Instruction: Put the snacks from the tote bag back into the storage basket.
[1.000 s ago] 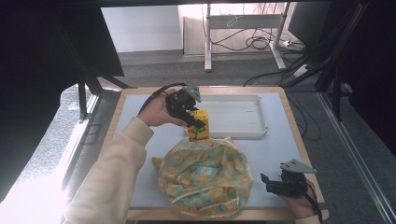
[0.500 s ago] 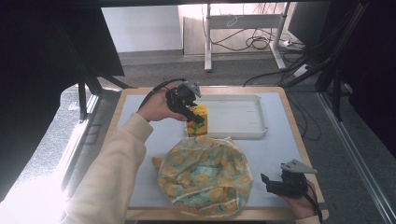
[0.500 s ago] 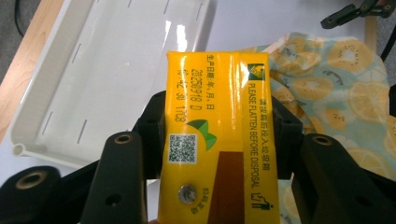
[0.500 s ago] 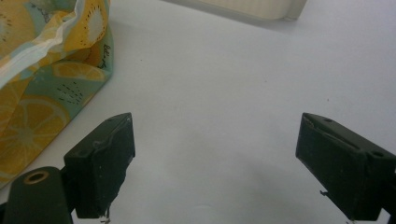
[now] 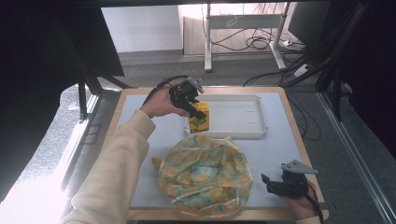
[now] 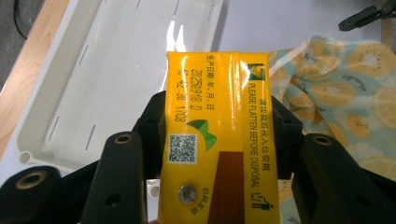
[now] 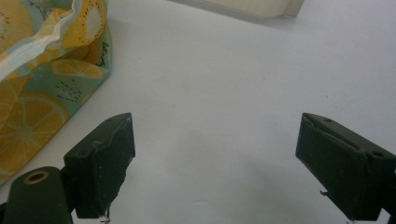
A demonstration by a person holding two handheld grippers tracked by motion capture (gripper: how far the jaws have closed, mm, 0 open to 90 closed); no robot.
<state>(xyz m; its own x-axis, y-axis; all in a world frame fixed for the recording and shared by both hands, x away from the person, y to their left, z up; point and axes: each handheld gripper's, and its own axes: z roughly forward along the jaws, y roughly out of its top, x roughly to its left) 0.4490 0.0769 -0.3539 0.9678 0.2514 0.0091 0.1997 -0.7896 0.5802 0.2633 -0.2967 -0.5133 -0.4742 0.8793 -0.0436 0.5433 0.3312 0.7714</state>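
Carton [image 6: 215, 140], yellow, is clamped between the left gripper [image 5: 194, 109] fingers [image 6: 116, 182], long axis running straight out from them. It hangs over the white tray's [image 5: 254, 133] 9 o'clock end, with the fruit-print bag [image 5: 205, 175] at 6 o'clock. Judged next: lowering into the tray. Right gripper [image 5: 280, 186] rests on the surface [image 5: 280, 149] at 5 o'clock, fingers apart and empty, well away from the carton.

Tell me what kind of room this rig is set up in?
Likely an office or lab workspace, not a home: a desk frame with tangled cables stands behind on grey floor, and the work table carries a staged white tray and fruit-print bag.
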